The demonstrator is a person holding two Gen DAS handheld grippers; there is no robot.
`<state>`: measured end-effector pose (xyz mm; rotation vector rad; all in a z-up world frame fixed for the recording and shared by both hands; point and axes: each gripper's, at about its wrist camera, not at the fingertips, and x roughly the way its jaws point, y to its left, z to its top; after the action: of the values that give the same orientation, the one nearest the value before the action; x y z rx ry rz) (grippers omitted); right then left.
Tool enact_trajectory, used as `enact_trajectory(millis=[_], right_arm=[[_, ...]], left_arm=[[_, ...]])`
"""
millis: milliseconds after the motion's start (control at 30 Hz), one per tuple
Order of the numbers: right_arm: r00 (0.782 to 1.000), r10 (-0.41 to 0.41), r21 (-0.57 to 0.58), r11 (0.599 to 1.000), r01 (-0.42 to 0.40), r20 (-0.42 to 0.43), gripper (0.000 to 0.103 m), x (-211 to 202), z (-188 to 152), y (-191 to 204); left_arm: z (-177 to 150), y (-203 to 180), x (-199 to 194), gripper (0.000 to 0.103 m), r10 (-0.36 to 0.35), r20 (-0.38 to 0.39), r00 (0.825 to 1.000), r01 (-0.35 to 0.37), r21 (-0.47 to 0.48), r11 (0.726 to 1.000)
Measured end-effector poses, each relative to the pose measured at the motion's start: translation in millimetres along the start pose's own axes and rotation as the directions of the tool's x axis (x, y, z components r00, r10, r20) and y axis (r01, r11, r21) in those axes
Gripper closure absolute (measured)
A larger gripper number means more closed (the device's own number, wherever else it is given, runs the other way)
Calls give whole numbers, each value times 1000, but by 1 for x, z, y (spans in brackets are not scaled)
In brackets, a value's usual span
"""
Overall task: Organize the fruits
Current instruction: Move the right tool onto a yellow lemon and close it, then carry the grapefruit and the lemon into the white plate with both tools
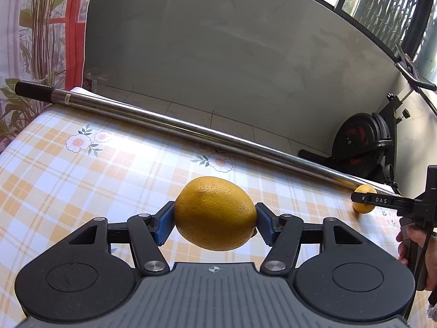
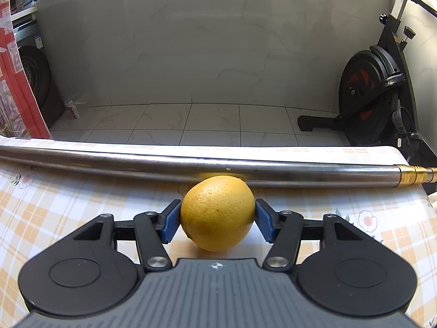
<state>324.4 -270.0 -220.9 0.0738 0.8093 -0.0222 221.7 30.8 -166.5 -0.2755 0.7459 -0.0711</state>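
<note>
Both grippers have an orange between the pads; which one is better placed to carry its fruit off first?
Left, probably: the left gripper holds its orange clear of the tablecloth, while the right gripper's orange seems to sit on it.

Right gripper [image 2: 217, 220]: blue pads [image 2: 171, 225] pressed on both sides of yellow citrus fruit [image 2: 217, 213], fruit resting on checked tablecloth [image 2: 68, 205]. Metal pole [image 2: 164, 164] just behind fruit; exercise bike [image 2: 371, 95] at back right.

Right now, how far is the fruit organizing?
Nothing looks sorted yet; no container is visible. In hand: the left gripper holds one orange above the table; the right gripper pinches a second orange beside the metal pole. Placing both remains.
</note>
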Motion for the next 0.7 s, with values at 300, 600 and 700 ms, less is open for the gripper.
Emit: enact_trajectory(millis=[300,600,700], right_arm=[[998,56,39,998,-57,14,43,-38,-9,-9],[997,77,32,996,-78,19,44,-80,-11,-6],[995,95,25,995,-95,27,44,-98,-12,0]], left_arm=[[-3,-7,-14,38,-37,2,999,37,33,999],[-8,-17,-33,38,-79,-10,997,80,62,995],[-10,-21,-41,38,-104,-14,995,104,79,991]])
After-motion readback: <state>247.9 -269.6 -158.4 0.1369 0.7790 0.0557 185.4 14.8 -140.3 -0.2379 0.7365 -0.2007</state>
